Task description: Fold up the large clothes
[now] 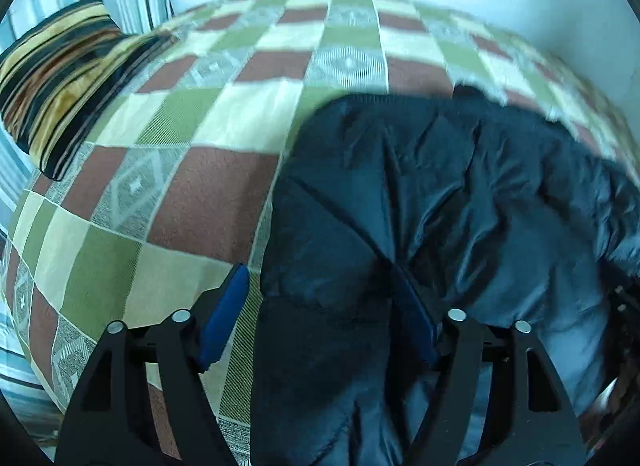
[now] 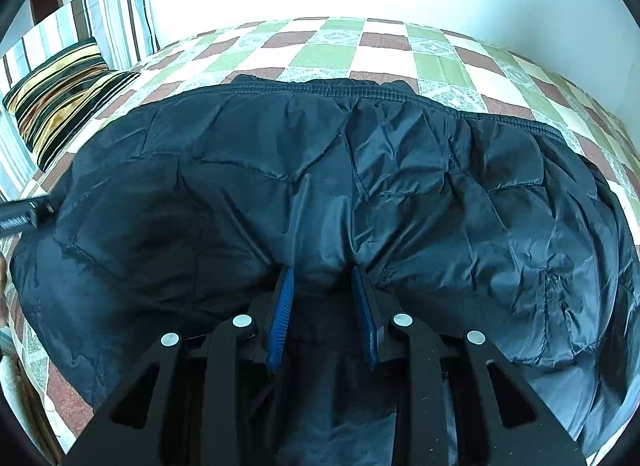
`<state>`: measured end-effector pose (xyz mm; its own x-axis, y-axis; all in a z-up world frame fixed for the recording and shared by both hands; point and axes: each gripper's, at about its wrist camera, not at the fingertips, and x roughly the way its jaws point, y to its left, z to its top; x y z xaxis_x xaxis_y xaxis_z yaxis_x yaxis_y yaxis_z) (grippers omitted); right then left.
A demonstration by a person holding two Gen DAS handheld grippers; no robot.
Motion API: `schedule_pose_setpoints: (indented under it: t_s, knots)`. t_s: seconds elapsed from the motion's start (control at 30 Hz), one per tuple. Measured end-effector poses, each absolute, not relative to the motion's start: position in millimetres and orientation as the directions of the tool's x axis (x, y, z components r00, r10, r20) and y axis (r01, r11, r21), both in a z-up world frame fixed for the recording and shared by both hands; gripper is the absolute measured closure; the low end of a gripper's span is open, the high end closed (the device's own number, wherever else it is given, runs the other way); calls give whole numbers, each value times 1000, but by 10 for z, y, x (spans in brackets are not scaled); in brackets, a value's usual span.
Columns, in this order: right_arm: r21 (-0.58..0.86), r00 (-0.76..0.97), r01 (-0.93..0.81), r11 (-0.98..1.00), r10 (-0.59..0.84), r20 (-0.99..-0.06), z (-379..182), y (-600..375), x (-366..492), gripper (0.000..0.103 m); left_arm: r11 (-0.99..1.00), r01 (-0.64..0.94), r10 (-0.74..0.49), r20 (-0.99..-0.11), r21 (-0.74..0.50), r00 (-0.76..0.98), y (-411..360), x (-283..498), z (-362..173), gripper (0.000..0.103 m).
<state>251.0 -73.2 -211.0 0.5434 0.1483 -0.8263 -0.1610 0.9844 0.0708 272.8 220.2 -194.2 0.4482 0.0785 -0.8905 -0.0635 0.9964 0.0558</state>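
Note:
A dark navy quilted jacket (image 2: 360, 169) lies spread on a checked bedspread (image 2: 320, 53). In the right wrist view my right gripper (image 2: 322, 274) is closed on a bunched fold of the jacket at its near edge, fabric pinched between the blue pads (image 2: 282, 306). In the left wrist view the jacket (image 1: 440, 193) fills the right half. My left gripper (image 1: 320, 278) is open and straddles the jacket's left edge, with the left pad (image 1: 224, 322) over the bedspread (image 1: 192, 193) and the right pad over the jacket.
A striped yellow-and-black cushion (image 1: 60, 73) lies at the far left of the bed; it also shows in the right wrist view (image 2: 60, 97). Striped pillows (image 2: 116, 21) lean behind it. A white wall runs along the far side. The other gripper's body (image 2: 24, 213) shows at the left edge.

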Motion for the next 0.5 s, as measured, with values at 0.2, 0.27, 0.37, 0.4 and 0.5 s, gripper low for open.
schedule_pose_setpoints:
  t_s: [0.2, 0.27, 0.37, 0.4, 0.5]
  knots:
    - [75, 545, -161, 984, 152, -825, -2110, -736, 2502, 72, 996, -77, -7, -931, -37, 364, 2349, 2826, -2263, 15]
    - [75, 548, -159, 984, 152, -822, -2115, -734, 2504, 72, 989, -90, -78, -940, -114, 333, 2444, 2867, -2392, 12]
    - [76, 551, -158, 984, 152, -820, -2120, -733, 2500, 72, 993, -66, -69, -938, -97, 340, 2407, 2875, -2415, 12]
    - [78, 551, -157, 984, 153, -820, -2120, -734, 2498, 72, 994, -62, -62, -938, -88, 340, 2388, 2874, -2419, 12]
    - [81, 553, -156, 984, 155, -819, -2120, -742, 2494, 72, 992, -61, -85, -935, -113, 345, 2358, 2857, -2400, 25]
